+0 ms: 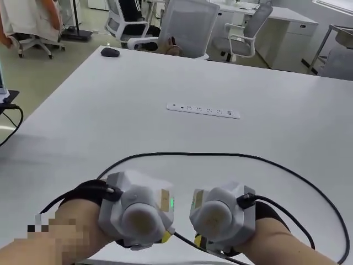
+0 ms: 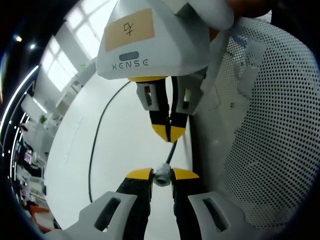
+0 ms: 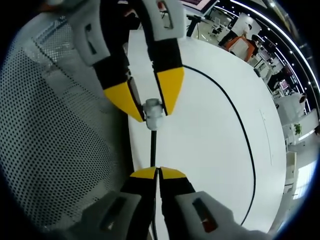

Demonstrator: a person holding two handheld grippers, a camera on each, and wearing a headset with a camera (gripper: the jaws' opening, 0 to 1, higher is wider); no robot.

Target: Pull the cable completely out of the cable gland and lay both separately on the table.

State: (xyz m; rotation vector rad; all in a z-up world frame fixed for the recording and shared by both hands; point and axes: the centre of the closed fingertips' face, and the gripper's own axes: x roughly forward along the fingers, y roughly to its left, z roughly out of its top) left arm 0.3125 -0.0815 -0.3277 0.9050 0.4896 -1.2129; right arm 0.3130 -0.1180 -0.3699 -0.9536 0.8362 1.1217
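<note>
Currently the cable gland [image 2: 162, 176] sits clamped between the jaw tips of the left gripper [image 3: 151, 112], held in the air at the near edge of the table [image 1: 165, 83]. The black cable [image 3: 154, 145] leaves the gland and runs straight into the right gripper [image 3: 158, 173], whose jaws are closed tight on it; the remaining length loops across the tabletop. I judge the extraction step to be in hand: the cable is not yet out of the gland. The next move calls for drawing the grippers apart along the cable axis with both grips firm, regripping closer if the end does not clear, then setting each part down separately.
</note>
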